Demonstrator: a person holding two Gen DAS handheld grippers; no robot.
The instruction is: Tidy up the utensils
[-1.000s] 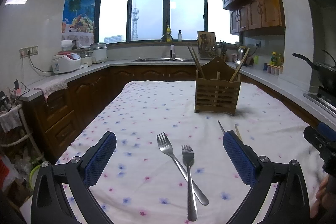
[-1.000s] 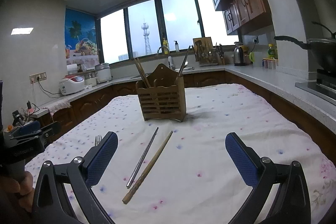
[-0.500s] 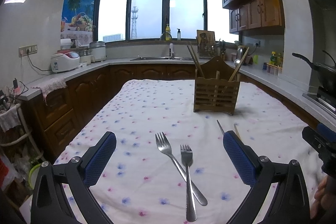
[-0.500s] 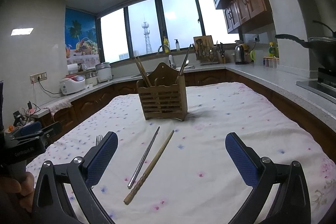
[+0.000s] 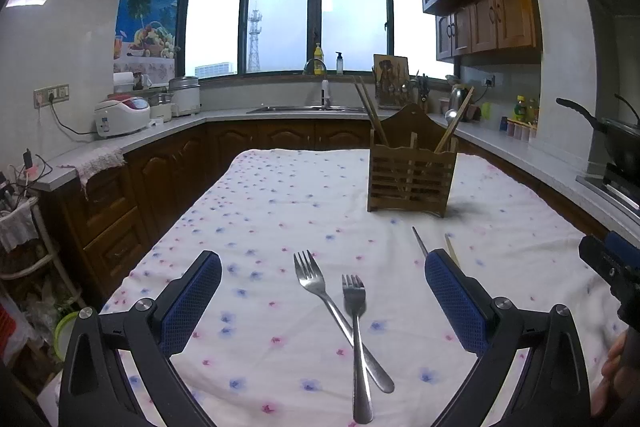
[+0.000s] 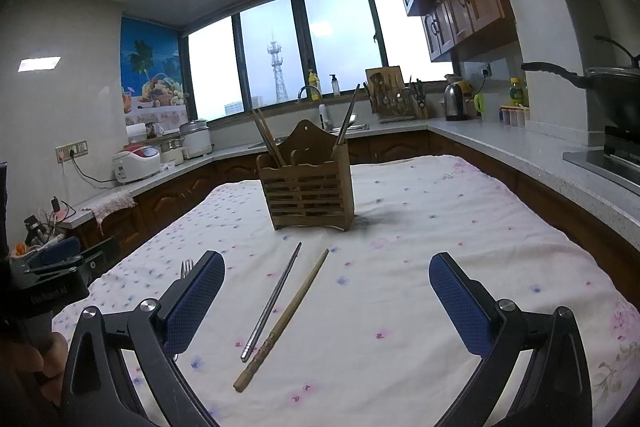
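Forks: two metal forks (image 5: 340,311) lie crossed on the floral tablecloth (image 5: 280,211), tines pointing away, handles overlapping near the front edge — they sit between the left gripper's blue pads.
Chopsticks: a metal chopstick (image 6: 274,301) and a wooden chopstick (image 6: 286,317) lie side by side on the cloth, close but apart at the far ends, angled toward the holder; in the left wrist view only their tips show beside the right pad.
Holder: a slatted wooden utensil holder (image 6: 307,195) stands upright further back on the table, with chopsticks leaning out of its left compartment and another utensil leaning out on the right.
Left gripper (image 5: 322,299): spread wide, nothing between its pads, hovering above the forks.
Right gripper (image 6: 326,301): spread wide as well and empty — the two chopsticks lie on the cloth between its pads.
Hands: part of a hand (image 6: 48,351) shows at the left edge of the right wrist view, on the other gripper's handle.
Surroundings: wooden kitchen cabinets (image 5: 160,179), a sink (image 5: 308,109) under the window, a rice cooker (image 5: 120,115) on the left counter.
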